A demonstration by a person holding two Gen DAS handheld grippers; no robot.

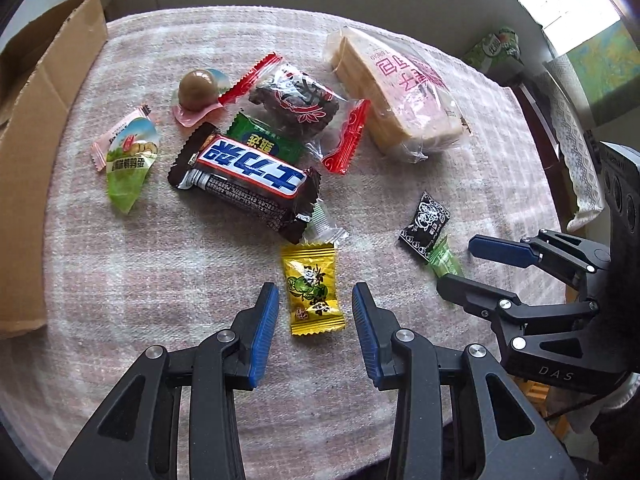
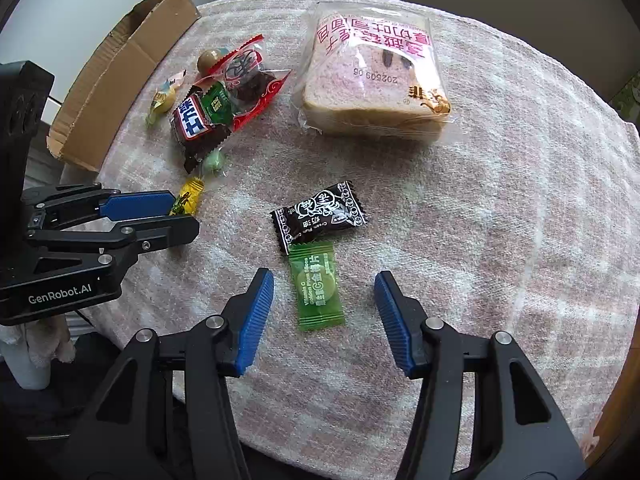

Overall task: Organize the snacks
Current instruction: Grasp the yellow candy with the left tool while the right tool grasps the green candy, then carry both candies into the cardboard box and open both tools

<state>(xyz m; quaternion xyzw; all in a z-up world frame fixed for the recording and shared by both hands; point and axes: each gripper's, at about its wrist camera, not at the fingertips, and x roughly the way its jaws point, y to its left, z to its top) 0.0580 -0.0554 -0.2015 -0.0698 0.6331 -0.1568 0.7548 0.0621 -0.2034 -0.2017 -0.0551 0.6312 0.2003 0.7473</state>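
- The table [image 2: 500, 208] wears a pink woven cloth; a cardboard box [image 1: 36, 128] sits at its left edge.
- A bagged bread loaf [image 2: 372, 80] lies at the far side.
- A chocolate bar [image 1: 244, 178] tops the snack pile.
- The left gripper [image 1: 314, 312] has its jaws spread either side of a yellow candy [image 1: 312, 294], not touching it.
- The right gripper [image 2: 324, 308] has its jaws spread around a green candy [image 2: 318, 284], clear of it, beside a black candy [image 2: 320, 212].
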